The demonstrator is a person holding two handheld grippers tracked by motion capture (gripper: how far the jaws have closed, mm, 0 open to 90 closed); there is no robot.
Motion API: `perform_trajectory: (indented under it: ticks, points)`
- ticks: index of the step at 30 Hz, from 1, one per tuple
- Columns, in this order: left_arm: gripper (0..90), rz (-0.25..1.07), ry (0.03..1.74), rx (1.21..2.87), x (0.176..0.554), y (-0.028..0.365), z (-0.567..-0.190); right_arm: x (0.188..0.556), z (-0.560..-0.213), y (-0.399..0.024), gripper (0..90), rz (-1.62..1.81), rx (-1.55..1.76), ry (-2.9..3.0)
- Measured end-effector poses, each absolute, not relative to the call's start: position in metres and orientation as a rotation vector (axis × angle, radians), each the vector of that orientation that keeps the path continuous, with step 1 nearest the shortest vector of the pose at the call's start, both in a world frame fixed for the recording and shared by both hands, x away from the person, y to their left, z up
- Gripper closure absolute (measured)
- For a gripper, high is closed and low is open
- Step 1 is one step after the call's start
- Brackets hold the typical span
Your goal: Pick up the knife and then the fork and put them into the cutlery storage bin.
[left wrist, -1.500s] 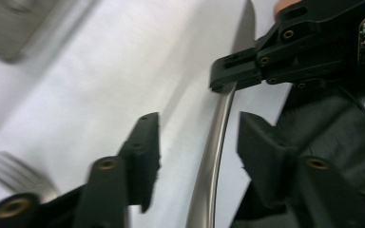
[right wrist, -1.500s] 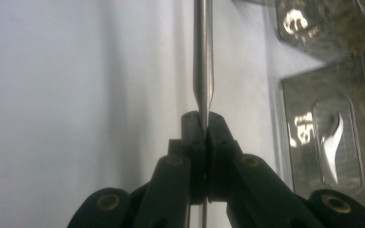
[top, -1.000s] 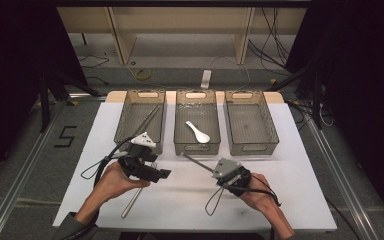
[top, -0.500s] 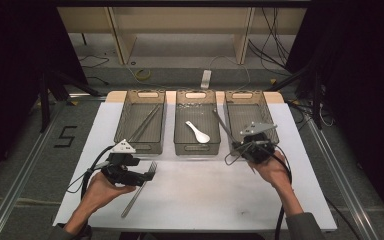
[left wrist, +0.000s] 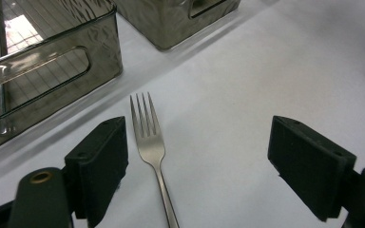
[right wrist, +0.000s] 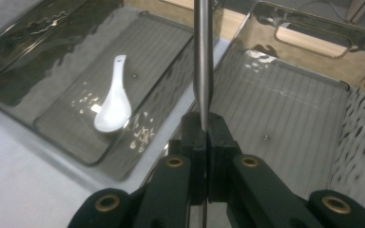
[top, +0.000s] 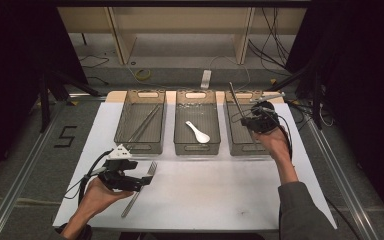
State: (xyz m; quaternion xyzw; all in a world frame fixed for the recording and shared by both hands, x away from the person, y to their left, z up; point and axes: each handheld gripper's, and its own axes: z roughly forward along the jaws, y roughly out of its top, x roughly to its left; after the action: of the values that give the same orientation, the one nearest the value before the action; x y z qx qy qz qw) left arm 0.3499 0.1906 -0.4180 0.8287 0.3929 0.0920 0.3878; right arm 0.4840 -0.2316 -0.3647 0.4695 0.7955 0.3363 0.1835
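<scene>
Sorting cutlery into bins: from above, the right tool (top: 252, 117) hangs over the right bin (top: 240, 142), the left tool (top: 142, 181) by a fork (top: 139, 189) on the worktop (top: 215, 190). Along the left tool, jaws stand apart around the fork (left wrist: 148, 137), untouched. Along the right tool (right wrist: 204, 124), jaws clamp a knife (right wrist: 202, 61) above the bin (right wrist: 285, 114); next it likely needs lowering and release.
</scene>
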Motion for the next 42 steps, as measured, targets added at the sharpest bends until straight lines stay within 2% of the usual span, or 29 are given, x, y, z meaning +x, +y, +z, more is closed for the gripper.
perform_trajectory:
  ticks: [9,21,42]
  points:
    - [20.8,0.238,0.987,2.100,0.345,0.191,-0.418,0.514,-0.363,-0.233,89.2,0.925,1.447,2.197]
    - [19.1,0.249,0.978,2.101,0.343,0.191,-0.419,0.535,-0.376,-0.231,89.1,0.915,1.563,2.118]
    - [19.1,0.245,0.985,2.127,0.344,0.191,-0.421,0.540,-0.411,-0.227,88.5,0.907,1.738,2.060]
